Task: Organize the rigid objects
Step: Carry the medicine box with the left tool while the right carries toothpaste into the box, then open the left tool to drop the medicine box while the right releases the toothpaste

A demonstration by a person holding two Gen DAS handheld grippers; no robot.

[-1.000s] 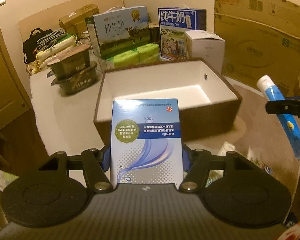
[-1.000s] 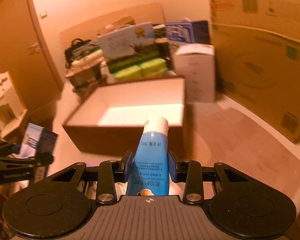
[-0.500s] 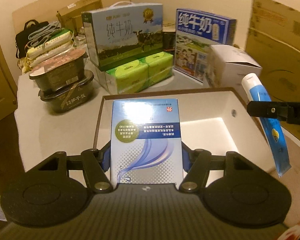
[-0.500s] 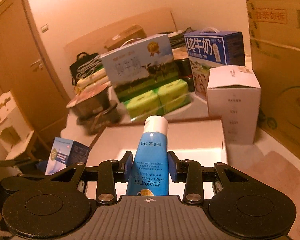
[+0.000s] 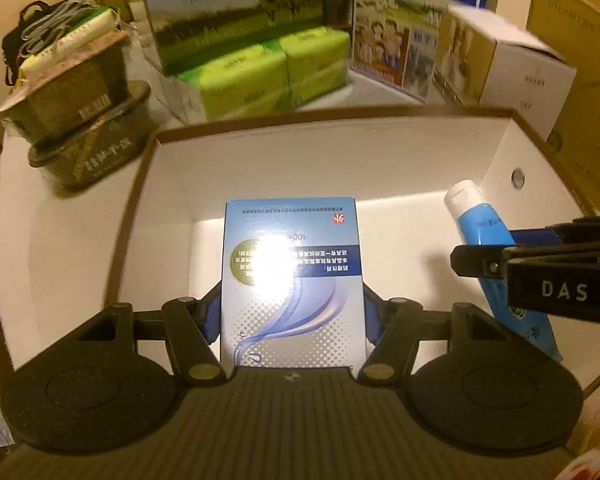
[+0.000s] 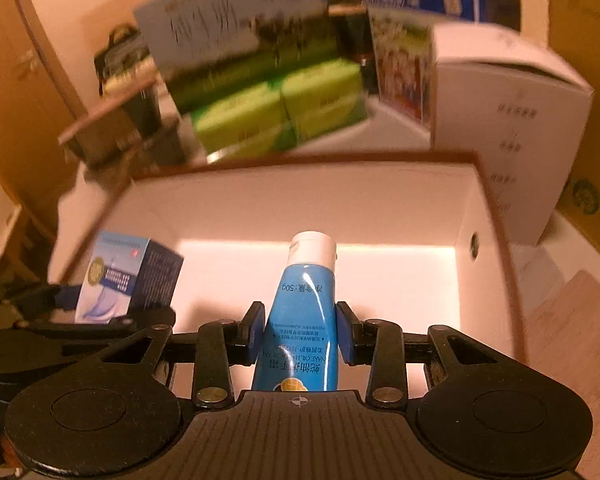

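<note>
Bg items at 12 o'clock are motion-blurred, print unreadable; milk cartons (image 5: pixel 236 12) cut off at top edge. R gripper (image 6: pixel 299 332) clamps a blue tube (image 6: pixel 302 320) w/ white cap, cap pointing fwd; tube's lower end hidden behind gripper body. L gripper (image 5: pixel 293 312) is closed on a pale blue box (image 5: pixel 292 280) — glare washes out its label. Both are held over the open white-lined box (image 5: pixel 340 152); in L view the tube sits at 3 o'clock.
</note>
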